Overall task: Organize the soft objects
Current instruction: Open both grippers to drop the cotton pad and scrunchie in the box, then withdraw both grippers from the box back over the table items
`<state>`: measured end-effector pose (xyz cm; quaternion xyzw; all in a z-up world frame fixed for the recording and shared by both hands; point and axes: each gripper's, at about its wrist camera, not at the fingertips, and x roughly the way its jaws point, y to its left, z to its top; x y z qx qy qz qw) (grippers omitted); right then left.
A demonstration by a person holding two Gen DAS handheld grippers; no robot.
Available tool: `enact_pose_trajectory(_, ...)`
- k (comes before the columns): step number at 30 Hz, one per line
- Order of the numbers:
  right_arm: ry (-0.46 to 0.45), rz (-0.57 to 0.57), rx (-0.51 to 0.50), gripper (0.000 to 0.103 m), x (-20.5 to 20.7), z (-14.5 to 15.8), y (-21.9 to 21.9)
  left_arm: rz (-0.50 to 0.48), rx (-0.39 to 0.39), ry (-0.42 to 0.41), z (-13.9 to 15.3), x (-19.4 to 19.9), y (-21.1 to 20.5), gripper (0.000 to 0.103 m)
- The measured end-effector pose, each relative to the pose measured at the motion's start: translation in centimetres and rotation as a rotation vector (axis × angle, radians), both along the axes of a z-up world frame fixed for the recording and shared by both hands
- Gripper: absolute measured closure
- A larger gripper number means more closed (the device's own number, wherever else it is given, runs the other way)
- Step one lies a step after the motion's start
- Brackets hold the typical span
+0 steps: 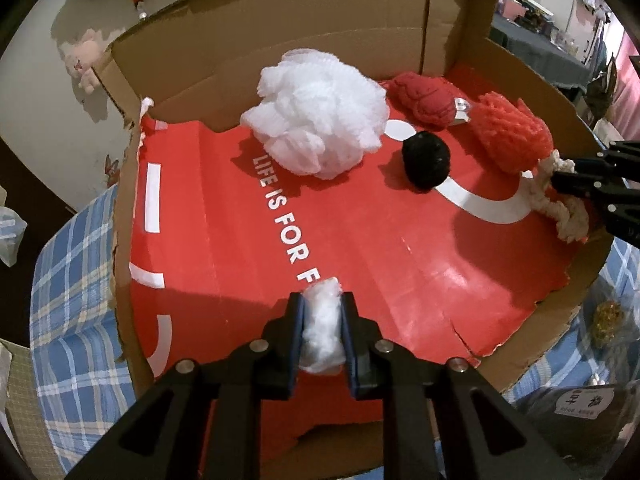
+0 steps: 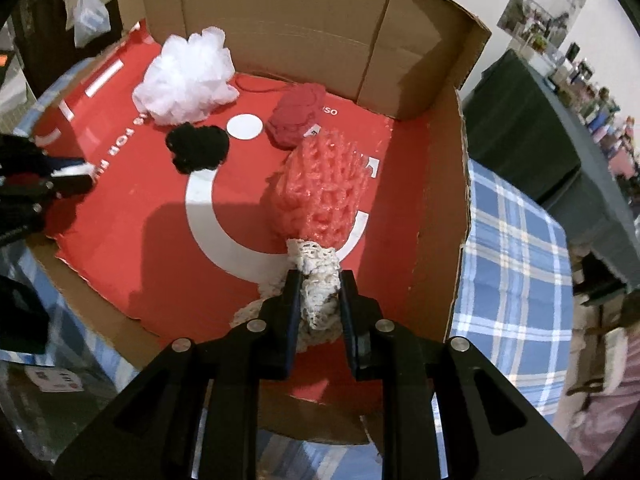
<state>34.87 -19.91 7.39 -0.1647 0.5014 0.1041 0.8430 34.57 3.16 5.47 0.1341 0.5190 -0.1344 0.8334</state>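
with the left gripper (image 1: 323,322) nearly closed on a small white fluffy wad (image 1: 322,328) and the right gripper (image 2: 320,300) nearly closed on the cream crochet tail (image 2: 318,280) of the coral mesh sponge (image 2: 320,192), both low over the red-lined cardboard box (image 2: 120,240), lower each fully before letting go.

Blue plaid cloth (image 1: 76,280) covers the supporting surface — an open cardboard box (image 1: 280,40) rests directly on it. Beside the box's near right corner lies a dark packet (image 1: 576,404).
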Motion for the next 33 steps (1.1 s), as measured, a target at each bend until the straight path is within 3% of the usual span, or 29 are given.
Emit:
enact_pose_trajectory(5, -0.01, 0.016, -0.047, 0.083, -0.1, -0.4, 0.5, 0.002, -0.002, 0.012, -0.6, 0.2, 0.1, 0.078)
enact_pose_trajectory(11, -0.017, 0.027, -0.067, 0.08, -0.2, -0.4, 0.7, -0.008, -0.004, 0.013, -0.8, 0.0, 0.1, 0.062)
enact_pose_trajectory(13, -0.018, 0.023, -0.063, 0.073, -0.2, -0.4, 0.7, -0.009, -0.009, 0.008, -0.7, -0.2, 0.2, 0.057)
enact_pose_trajectory(15, -0.024, 0.028, -0.053, 0.044, -0.3, -0.3, 0.7, -0.006, -0.019, 0.002, -0.5, -0.3, 0.3, 0.052)
enact_pose_trajectory(19, -0.052, 0.04, -0.052, 0.044, -1.0, 0.4, 1.2, -0.004, -0.044, -0.018, 0.2, -0.8, 0.5, 0.043)
enact_pose_trajectory(25, -0.112, 0.034, -0.013, 0.044, -2.7, 3.2, 0.9, -0.016, -0.098, -0.091, 2.9, -2.9, 0.6, 0.023)
enact_pose_trajectory(31, -0.215, 0.018, 0.082, 0.037, -6.6, 7.9, 0.0, -0.002, -0.16, -0.209, 6.7, -6.8, 0.8, 0.011)
enact_pose_trajectory(33, -0.262, 0.026, 0.107, 0.029, -8.4, 9.4, -0.1, 0.003, -0.182, -0.241, 7.9, -7.6, 0.9, 0.008)
